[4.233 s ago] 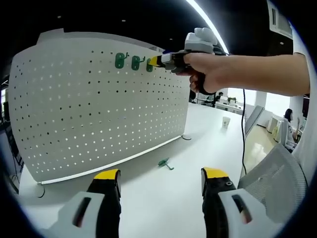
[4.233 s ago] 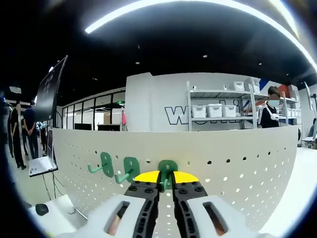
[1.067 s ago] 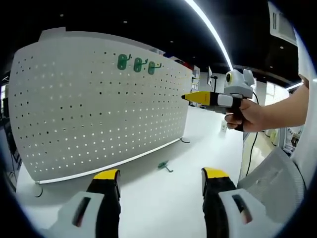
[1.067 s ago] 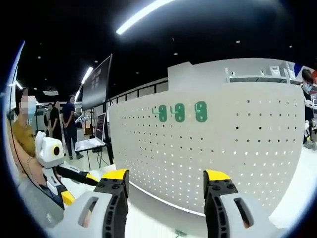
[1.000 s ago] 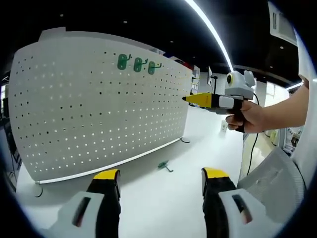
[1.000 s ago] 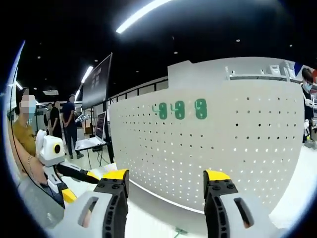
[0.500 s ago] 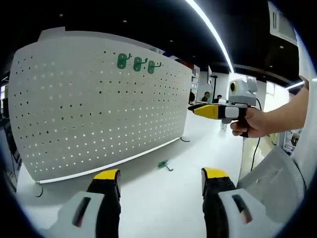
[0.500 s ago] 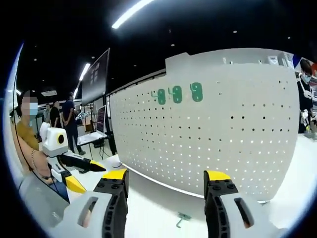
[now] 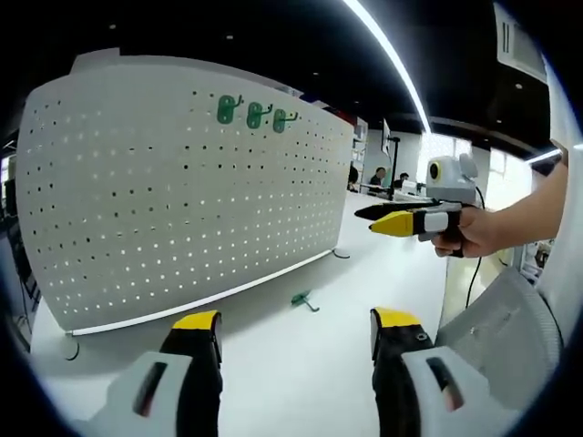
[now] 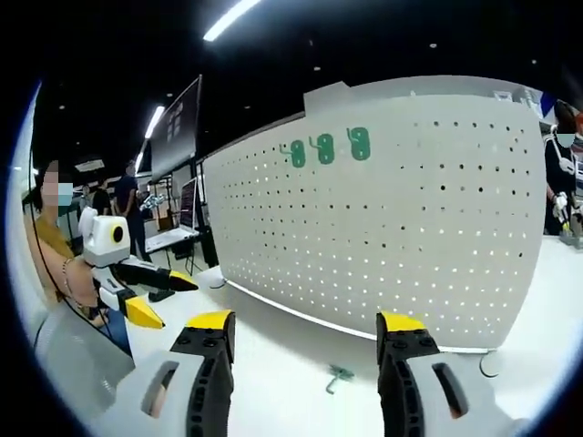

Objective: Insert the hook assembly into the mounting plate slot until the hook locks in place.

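In the left gripper view, the white pegboard [image 9: 182, 182] is seen standing on the table [image 9: 301, 364]. Three green hooks [image 9: 258, 114] are already hung in a row near the pegboard's top edge. One more loose green hook [image 9: 303, 299] is seen lying flat on the table, just in front of the pegboard's bottom edge. It lies ahead of the left gripper [image 9: 296, 332], whose fingers are spread wide with nothing between them. The right gripper [image 9: 387, 217] is held up in the air, well away from the pegboard's right end, and its fingers look a little apart and empty.

In the right gripper view, the loose hook [image 10: 339, 375] is seen on the table near the pegboard's [image 10: 401, 218] foot, straight ahead between the right gripper's [image 10: 305, 341] wide, empty fingers. Its long side seems to point slantwise, though it is too small to be sure. It is thin and green, with a bent end. The right gripper is judged the better placed to pick it up. The left gripper [image 10: 164, 296] is seen off to the pegboard's left.
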